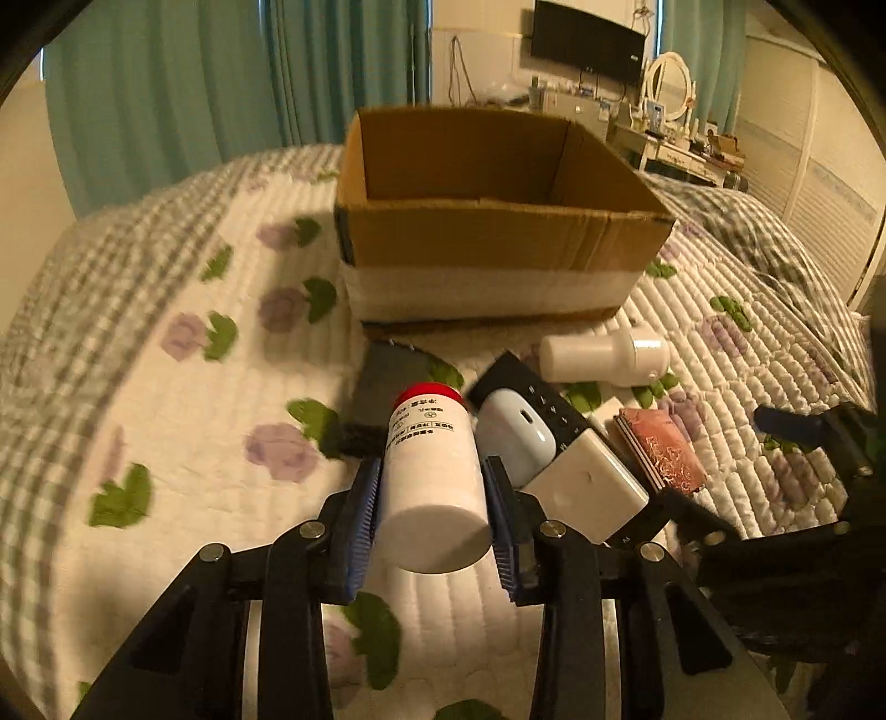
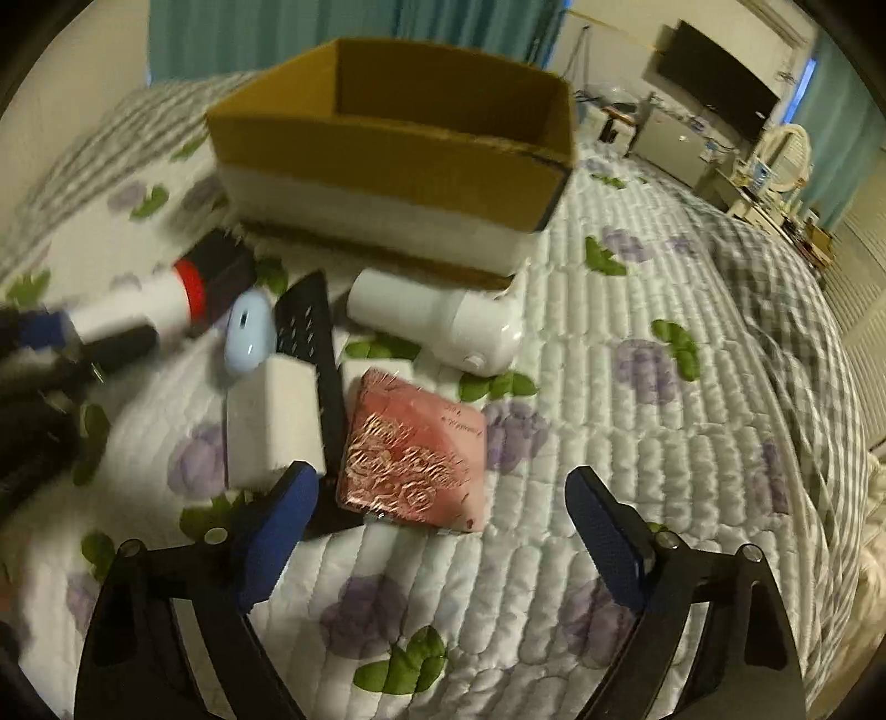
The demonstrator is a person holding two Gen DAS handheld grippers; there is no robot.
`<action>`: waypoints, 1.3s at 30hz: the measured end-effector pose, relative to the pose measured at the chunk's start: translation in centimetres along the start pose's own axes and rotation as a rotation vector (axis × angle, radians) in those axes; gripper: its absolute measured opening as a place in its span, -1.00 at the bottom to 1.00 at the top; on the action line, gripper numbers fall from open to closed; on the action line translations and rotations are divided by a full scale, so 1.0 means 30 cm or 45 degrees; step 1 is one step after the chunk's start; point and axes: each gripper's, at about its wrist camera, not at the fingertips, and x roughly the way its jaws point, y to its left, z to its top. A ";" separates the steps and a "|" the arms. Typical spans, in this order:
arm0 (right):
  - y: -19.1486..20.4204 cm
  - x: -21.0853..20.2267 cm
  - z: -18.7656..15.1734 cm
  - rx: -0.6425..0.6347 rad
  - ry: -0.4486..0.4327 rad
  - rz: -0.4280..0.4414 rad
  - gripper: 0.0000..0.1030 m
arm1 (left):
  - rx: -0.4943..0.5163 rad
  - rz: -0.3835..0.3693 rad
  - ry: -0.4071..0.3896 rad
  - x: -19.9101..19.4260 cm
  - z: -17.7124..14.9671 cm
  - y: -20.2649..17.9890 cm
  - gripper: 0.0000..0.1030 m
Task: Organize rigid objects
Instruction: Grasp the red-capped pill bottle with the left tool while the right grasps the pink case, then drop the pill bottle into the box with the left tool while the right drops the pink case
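My left gripper (image 1: 432, 476) is shut on a white bottle with a red cap (image 1: 432, 471), held just above the quilt; it also shows in the right wrist view (image 2: 138, 304). An open cardboard box (image 1: 487, 232) (image 2: 387, 155) stands on the bed beyond. Before it lie a pale blue case (image 1: 515, 437) (image 2: 250, 332), a black remote (image 1: 531, 399) (image 2: 310, 338), a white block (image 1: 587, 487) (image 2: 274, 421), a pink box (image 1: 664, 448) (image 2: 412, 448) and a white device (image 1: 603, 354) (image 2: 437, 315). My right gripper (image 2: 437, 509) is open, just short of the pink box.
A dark flat object (image 1: 387, 376) lies behind the bottle. The quilted bedspread (image 1: 194, 387) (image 2: 637, 387) spreads all round. Teal curtains (image 1: 166, 83), a dresser with a mirror (image 1: 670, 88) and a wall screen (image 1: 587, 41) stand beyond the bed.
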 end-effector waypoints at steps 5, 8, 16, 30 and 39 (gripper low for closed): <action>0.016 0.056 -0.001 -0.019 0.061 -0.012 0.35 | -0.013 0.001 -0.025 -0.004 0.028 0.015 -0.29; 0.010 0.023 0.002 -0.012 0.004 -0.071 0.24 | -0.003 -0.010 -0.023 -0.005 0.027 0.018 -0.29; -0.044 0.014 0.025 0.074 -0.030 -0.121 -0.39 | -0.014 -0.031 -0.019 0.014 0.018 0.021 -0.29; -0.073 -0.057 0.047 0.157 -0.143 -0.011 -0.82 | -0.009 -0.050 -0.078 -0.051 0.046 0.011 -0.29; -0.148 -0.391 0.246 0.156 -0.408 0.078 -0.82 | 0.090 0.010 -0.277 -0.260 0.307 0.002 -0.28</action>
